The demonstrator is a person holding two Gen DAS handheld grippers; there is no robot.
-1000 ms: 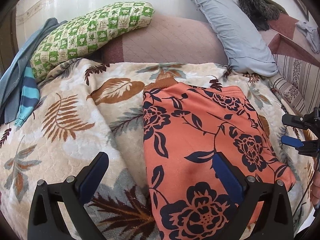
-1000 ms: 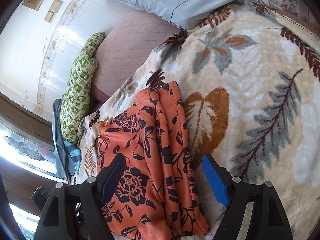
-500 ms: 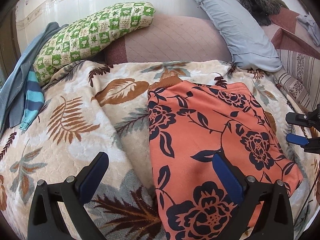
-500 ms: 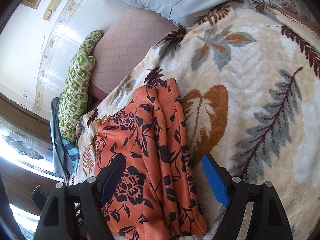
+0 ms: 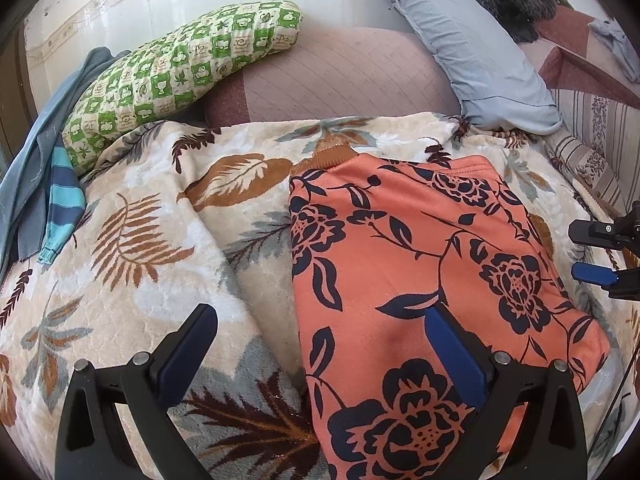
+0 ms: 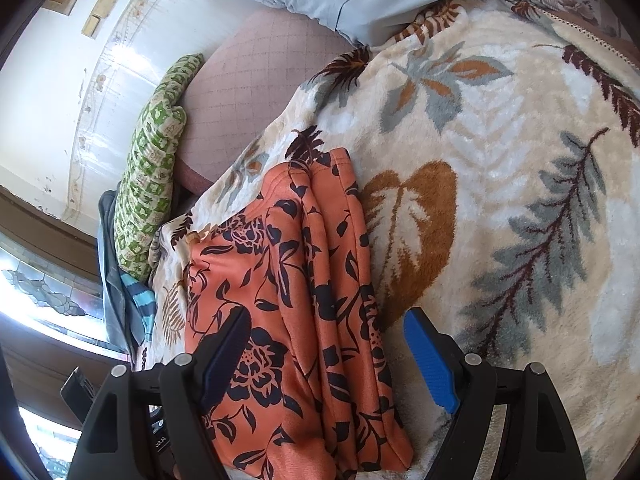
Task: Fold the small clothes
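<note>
From the left wrist camera, the orange floral garment (image 5: 420, 272) lies folded into a long rectangle on the leaf-patterned blanket (image 5: 140, 248), running from the near edge toward the far pillows, right of centre. A ribbed brown cuff or hem (image 5: 324, 158) peeks out at its far left corner. The left gripper (image 5: 320, 344) hovers over the garment's near left edge with its fingers wide apart and nothing between them; the right-hand finger sits above the cloth, the left-hand one above bare blanket. At the right border the right gripper (image 5: 600, 252) shows side-on, its jaws parted. Farther off lie a green checked cushion (image 5: 180, 76), a pale blue pillow (image 5: 472, 52) and a striped blue cloth (image 5: 60, 204) at the far left.

From the right wrist camera, the garment (image 6: 288, 300) shows its stacked layers: several fold edges run side by side along its right side, next to the blanket (image 6: 500, 160). The right gripper (image 6: 324, 344) has its fingers spread, empty, straddling that layered edge.

The fabric looks thin, soft and light, with a slight sheen that suggests it may slide on itself, so layers could shift if only the top one is pinched. The better hold, I judge, is at the near corners, catching all layers together before carrying the near end toward the far end.
</note>
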